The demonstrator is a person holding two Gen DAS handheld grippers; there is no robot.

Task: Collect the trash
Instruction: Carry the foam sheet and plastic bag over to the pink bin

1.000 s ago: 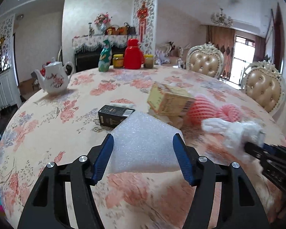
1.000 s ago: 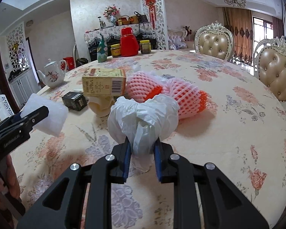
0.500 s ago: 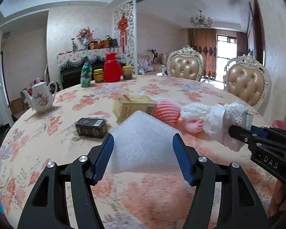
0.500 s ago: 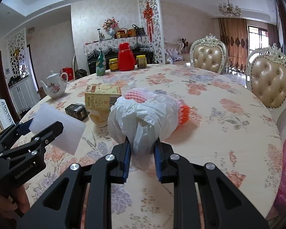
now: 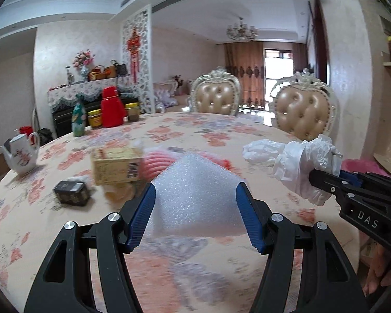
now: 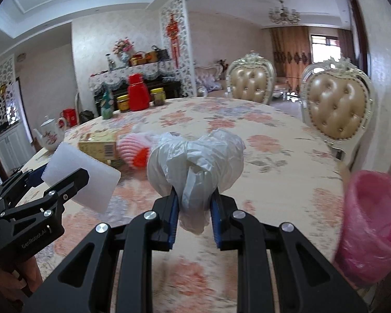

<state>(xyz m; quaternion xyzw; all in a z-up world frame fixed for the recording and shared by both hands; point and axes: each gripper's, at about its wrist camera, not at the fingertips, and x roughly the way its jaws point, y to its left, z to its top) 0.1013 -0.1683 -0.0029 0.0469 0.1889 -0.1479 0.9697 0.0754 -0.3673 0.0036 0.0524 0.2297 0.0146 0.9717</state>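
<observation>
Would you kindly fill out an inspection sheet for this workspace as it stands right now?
Surface: round table under a floral cloth.
Job's things: white foam sheet, crumpled white plastic bag, pink-lined bin at the right edge.
Clutter: yellow carton, black box, pink foam net, teapot, red thermos, jars.
Claws: left claw grips the foam; right claw pinches the bag.
Cables: nothing seen.
Surroundings: two tufted chairs, sideboard.
</observation>
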